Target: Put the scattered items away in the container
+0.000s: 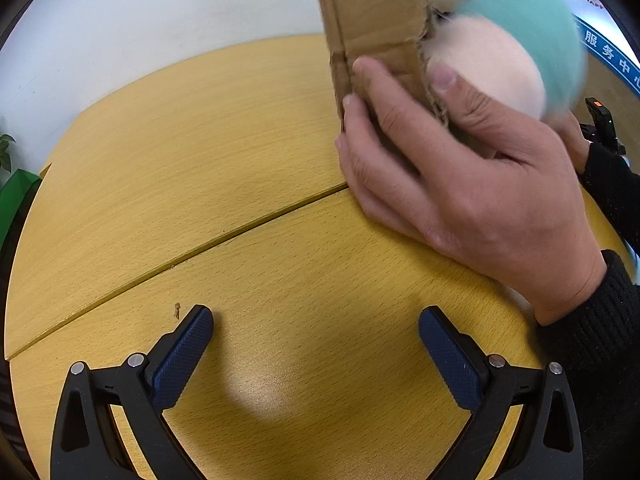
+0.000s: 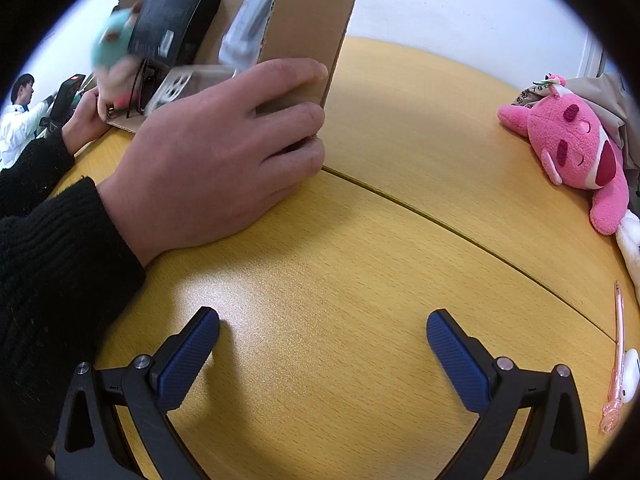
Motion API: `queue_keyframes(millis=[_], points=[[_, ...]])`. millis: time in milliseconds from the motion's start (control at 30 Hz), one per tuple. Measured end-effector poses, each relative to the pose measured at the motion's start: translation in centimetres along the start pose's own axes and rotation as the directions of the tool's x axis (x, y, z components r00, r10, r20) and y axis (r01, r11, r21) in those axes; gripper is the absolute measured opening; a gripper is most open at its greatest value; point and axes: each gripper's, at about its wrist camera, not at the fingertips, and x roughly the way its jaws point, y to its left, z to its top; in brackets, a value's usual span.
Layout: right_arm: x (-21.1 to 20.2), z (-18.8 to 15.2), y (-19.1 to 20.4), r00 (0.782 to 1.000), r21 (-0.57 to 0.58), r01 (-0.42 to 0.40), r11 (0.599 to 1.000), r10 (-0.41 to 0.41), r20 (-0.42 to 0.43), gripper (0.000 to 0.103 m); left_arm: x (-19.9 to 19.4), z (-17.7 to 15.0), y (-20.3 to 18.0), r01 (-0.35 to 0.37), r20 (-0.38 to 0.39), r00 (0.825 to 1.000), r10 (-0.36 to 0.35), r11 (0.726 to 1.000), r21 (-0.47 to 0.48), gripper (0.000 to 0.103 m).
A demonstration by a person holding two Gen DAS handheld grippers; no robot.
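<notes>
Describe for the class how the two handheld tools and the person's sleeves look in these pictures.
Each tool, left tool and right tool, has two black angular plastic arms with silver rivets, tipped with dark blue, finely textured pads. No cables show. The person's sleeve is black ribbed knit.

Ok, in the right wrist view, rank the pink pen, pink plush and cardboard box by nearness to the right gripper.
From the right gripper:
1. pink pen, on the table at the right edge.
2. pink plush, farther back on the right.
3. cardboard box, far left, held by a hand.
</notes>
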Motion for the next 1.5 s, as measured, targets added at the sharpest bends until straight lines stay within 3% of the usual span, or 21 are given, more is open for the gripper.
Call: queue_keyframes(millis=[1500], points=[[0.2,0.2,-0.3,1.000,0.000,0.002,1.000,-0.002,0.002,0.103,-0.1,2.5,0.9,-0.003,0.002,1.000,0.003,1.000,-0.002,0.103]])
